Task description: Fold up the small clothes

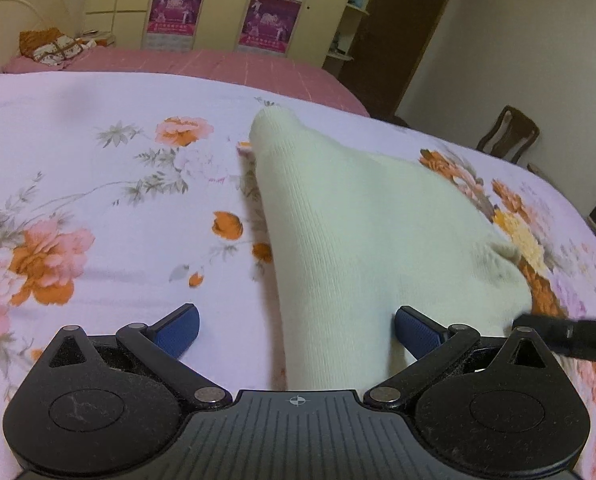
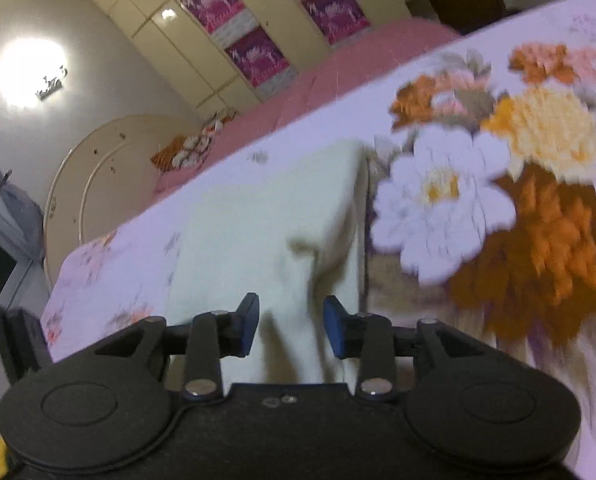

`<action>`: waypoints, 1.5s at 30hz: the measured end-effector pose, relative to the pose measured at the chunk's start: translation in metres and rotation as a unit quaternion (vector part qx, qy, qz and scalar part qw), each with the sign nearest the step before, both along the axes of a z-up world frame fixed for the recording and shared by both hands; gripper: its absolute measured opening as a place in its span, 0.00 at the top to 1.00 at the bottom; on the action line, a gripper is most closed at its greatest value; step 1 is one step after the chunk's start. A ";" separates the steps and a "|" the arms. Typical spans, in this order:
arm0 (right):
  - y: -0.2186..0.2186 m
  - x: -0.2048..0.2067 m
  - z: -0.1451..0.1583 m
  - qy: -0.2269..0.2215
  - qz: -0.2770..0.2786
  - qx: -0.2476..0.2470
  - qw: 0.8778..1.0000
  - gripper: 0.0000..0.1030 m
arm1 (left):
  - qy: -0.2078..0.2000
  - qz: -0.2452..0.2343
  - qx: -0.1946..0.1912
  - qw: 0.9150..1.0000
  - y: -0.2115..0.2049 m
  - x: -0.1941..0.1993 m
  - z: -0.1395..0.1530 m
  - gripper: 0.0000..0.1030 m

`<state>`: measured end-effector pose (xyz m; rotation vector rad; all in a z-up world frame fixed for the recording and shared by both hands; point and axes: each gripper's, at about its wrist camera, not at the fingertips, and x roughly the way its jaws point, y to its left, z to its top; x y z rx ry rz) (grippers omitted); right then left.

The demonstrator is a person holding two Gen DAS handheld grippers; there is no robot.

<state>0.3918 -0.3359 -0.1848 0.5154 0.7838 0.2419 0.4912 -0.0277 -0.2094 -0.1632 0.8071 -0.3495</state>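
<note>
A cream sock (image 1: 361, 240) lies mid-frame on the floral bedsheet (image 1: 78, 200), between the wide-open left gripper (image 1: 296, 326) and half-open, empty right gripper (image 2: 292, 326); closing now could pinch the sheet along with it.

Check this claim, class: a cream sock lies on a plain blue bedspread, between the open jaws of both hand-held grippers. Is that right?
Not quite. The bedspread is pale with a floral print, as the left wrist view shows. The cream sock does lie on it, between the open jaws of the left hand-held gripper and right hand-held gripper.
</note>
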 end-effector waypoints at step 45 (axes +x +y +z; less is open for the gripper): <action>-0.020 0.078 -0.038 0.041 -0.006 0.066 0.997 0.58 | 0.066 0.008 -0.073 0.995 -0.022 0.062 0.005 0.29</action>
